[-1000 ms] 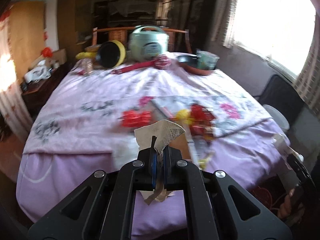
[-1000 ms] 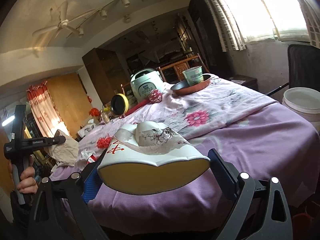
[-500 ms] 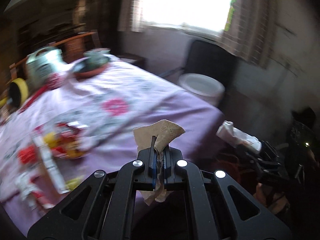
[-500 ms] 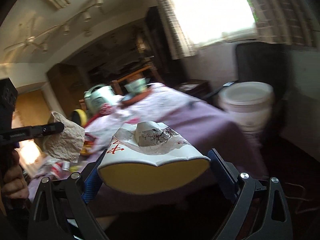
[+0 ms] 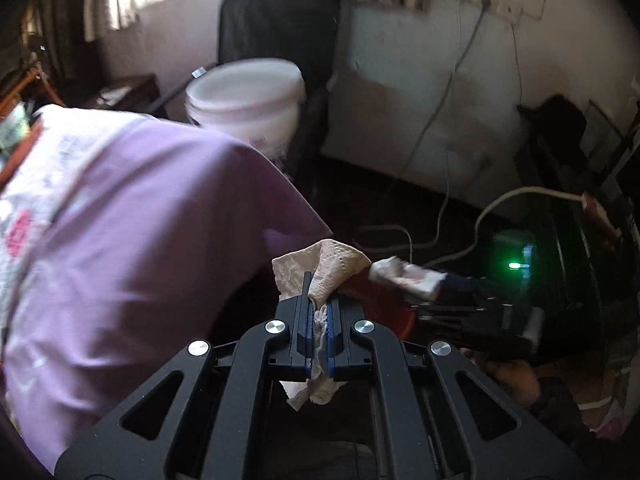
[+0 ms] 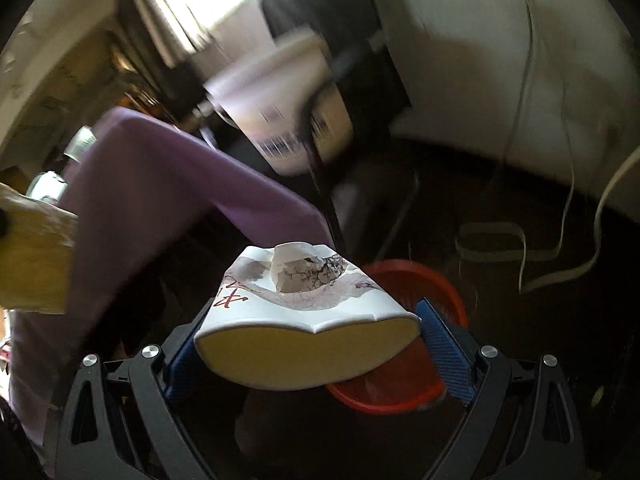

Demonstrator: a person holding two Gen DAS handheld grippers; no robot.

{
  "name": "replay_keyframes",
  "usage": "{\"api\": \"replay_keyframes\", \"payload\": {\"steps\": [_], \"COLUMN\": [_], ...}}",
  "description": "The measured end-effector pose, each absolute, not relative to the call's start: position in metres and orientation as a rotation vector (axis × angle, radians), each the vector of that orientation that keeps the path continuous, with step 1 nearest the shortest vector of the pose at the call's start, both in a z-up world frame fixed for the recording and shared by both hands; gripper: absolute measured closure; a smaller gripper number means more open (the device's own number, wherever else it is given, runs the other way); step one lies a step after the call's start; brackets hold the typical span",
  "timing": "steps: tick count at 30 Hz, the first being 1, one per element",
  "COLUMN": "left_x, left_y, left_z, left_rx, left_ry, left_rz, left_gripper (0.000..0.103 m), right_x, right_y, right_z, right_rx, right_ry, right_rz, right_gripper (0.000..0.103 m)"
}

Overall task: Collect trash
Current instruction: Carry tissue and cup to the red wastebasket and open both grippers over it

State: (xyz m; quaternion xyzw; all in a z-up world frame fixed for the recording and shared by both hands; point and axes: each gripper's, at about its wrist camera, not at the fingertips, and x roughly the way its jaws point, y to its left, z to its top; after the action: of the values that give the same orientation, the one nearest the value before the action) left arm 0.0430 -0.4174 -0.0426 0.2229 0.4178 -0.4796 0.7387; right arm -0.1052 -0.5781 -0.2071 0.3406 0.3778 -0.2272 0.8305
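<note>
Tissue (image 5: 320,268) pinched in downward-tilted left gripper (image 5: 319,312) above red bin (image 6: 416,292).

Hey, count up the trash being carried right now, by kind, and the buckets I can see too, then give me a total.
Tissue: 1, in the left claw
Crushed paper cup: 1, in the right claw
Red bucket: 1
White bucket: 1
Total: 4
</note>
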Motion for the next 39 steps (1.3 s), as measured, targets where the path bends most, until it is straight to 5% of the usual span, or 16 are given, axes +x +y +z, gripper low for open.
{"api": "replay_keyframes", "payload": {"steps": [7, 28, 33, 39], "left_x": [0.041, 0.008, 0.017, 0.023], "left_y": [-0.462, -0.558, -0.557, -0.545], "left_z": [-0.105, -0.184, -0.189, -0.178], "left_rx": [0.620, 0.732, 0.696, 0.680], "left_ry": [1.004, 1.122, 1.140, 1.129], "left_rz": [-1.046, -1.174, -1.123, -1.111], "left_gripper": [0.097, 0.090, 0.037, 0.033], "right_x": [-0.106, -0.170, -0.172, -0.165], "right_y": [-0.600, -0.647, -0.645, -0.639], "right_z": [-0.273, -0.252, -0.246, -0.235], "right_rx": [0.891, 0.954, 0.958, 0.942], "right_ry": [0.873, 0.712, 0.690, 0.669], "right_rz": [-0.506, -0.695, -0.683, -0.650], "right_gripper": [0.007, 0.007, 0.007, 0.007]}}
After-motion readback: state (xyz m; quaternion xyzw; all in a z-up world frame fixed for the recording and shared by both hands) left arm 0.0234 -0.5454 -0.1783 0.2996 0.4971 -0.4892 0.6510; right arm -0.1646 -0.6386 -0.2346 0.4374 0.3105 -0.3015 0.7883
